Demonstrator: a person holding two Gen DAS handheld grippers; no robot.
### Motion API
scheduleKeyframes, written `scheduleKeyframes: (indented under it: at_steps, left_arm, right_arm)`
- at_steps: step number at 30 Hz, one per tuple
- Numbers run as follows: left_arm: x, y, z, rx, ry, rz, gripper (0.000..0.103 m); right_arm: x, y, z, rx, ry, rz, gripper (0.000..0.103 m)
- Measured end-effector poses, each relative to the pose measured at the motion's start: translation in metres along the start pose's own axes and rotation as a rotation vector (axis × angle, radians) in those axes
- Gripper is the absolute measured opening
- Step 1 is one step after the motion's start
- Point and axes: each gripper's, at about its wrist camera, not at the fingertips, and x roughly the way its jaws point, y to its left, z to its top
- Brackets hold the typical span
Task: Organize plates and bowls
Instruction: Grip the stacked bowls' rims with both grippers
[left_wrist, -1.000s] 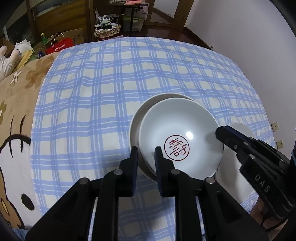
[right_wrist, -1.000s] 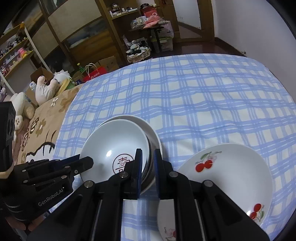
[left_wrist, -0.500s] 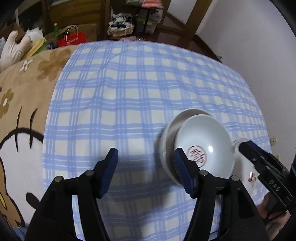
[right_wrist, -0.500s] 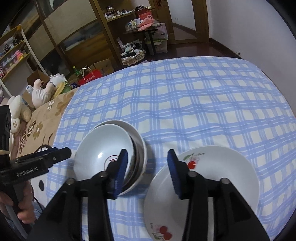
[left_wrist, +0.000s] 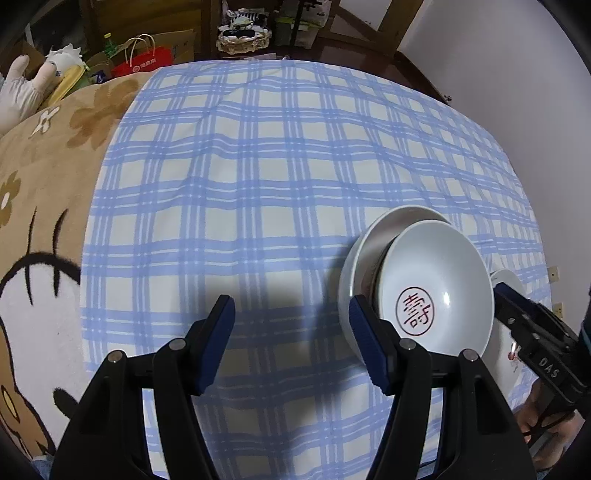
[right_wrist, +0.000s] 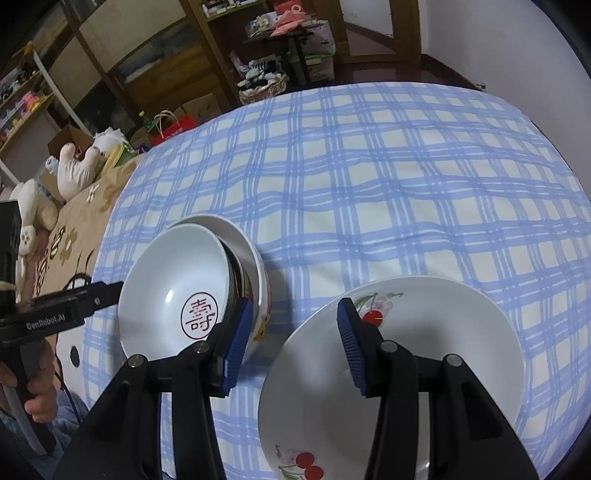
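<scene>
A blue checked bedsheet (right_wrist: 388, 177) carried a cherry-patterned plate (right_wrist: 424, 332) beside two nested bowls (right_wrist: 192, 288). I held my left claw (left_wrist: 291, 343) and right claw (right_wrist: 291, 339) wide, both empty, near the bowls.

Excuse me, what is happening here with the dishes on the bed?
A person holds a gripper in each hand above a blue checked cloth. The bowl with the red character sits tilted inside a larger bowl; a cherry plate lies beside them. The left gripper and right gripper have just been opening; nothing is between their fingers.
</scene>
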Motion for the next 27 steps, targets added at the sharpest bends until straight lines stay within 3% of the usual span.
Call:
scheduleKeyframes:
  at_steps: [3, 8, 14, 27]
  left_arm:
    - [0.005, -0.001, 0.001, 0.005, 0.008, -0.024, 0.061]
    - [0.007, -0.005, 0.002, 0.016, 0.010, -0.051, 0.047]
    - [0.008, -0.005, 0.005, 0.019, 0.019, -0.073, 0.040]
    - [0.016, -0.003, 0.006, -0.029, 0.052, -0.142, 0.015]
  right_arm:
    - [0.005, 0.001, -0.001, -0.010, 0.008, 0.013, 0.048]
    - [0.007, 0.003, 0.000, -0.023, 0.006, 0.047, 0.031]
    - [0.008, 0.019, 0.002, -0.104, 0.012, 0.023, 0.015]
    - [0.024, 0.021, 0.017, -0.085, 0.147, 0.039, 0.009]
